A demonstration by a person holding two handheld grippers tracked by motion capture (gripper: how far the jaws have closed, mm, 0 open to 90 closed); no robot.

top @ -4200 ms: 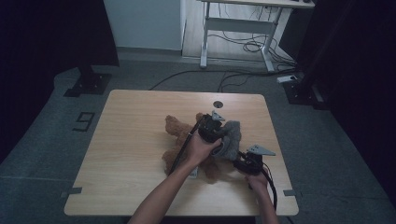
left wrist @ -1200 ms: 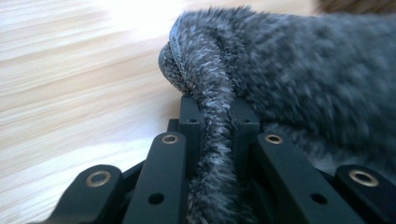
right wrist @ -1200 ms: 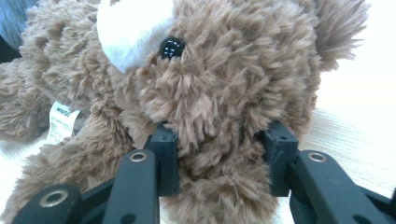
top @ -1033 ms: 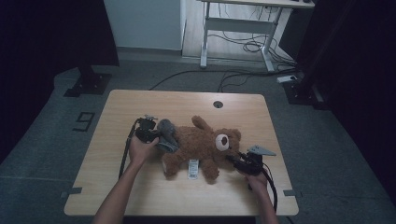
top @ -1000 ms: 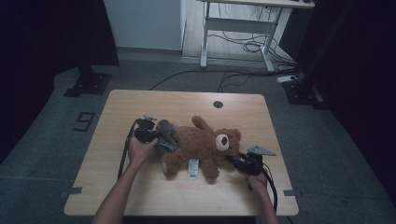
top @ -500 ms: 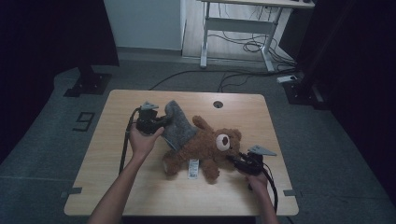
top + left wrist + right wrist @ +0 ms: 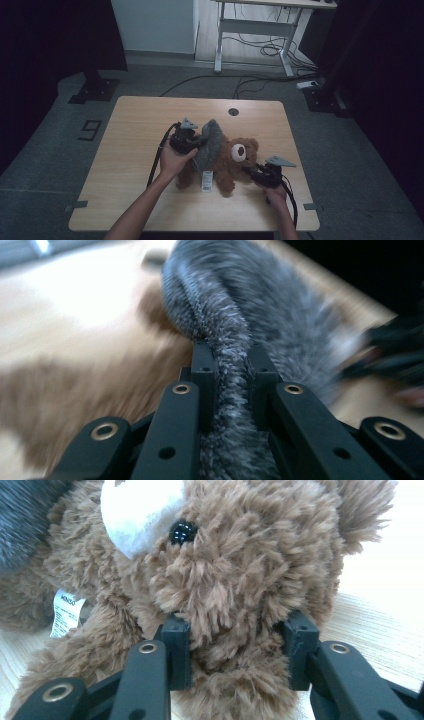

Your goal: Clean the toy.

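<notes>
A brown teddy bear (image 7: pixel 235 159) lies on the wooden table (image 7: pixel 140 120) with its head toward the right. A grey fuzzy cloth (image 7: pixel 210 142) drapes over its body. My left gripper (image 7: pixel 196 141) is shut on one edge of that grey cloth (image 7: pixel 235 365), which runs up between the two black jaws. My right gripper (image 7: pixel 248 170) is shut on the bear's head (image 7: pixel 240 605), the brown fur bulging between its jaws. The bear's white muzzle (image 7: pixel 137 510), black eye (image 7: pixel 180 531) and white tag (image 7: pixel 64 612) show in the right gripper view.
A round cable hole (image 7: pixel 233 111) sits near the table's far edge. Black cables trail from both grippers over the table. Beyond the table stand a white desk frame (image 7: pixel 252 30) with floor cables and dark stands on each side.
My left gripper has moved right and risen, drawing the grey cloth up and over the bear's body. The right gripper has stayed on the bear's head.
</notes>
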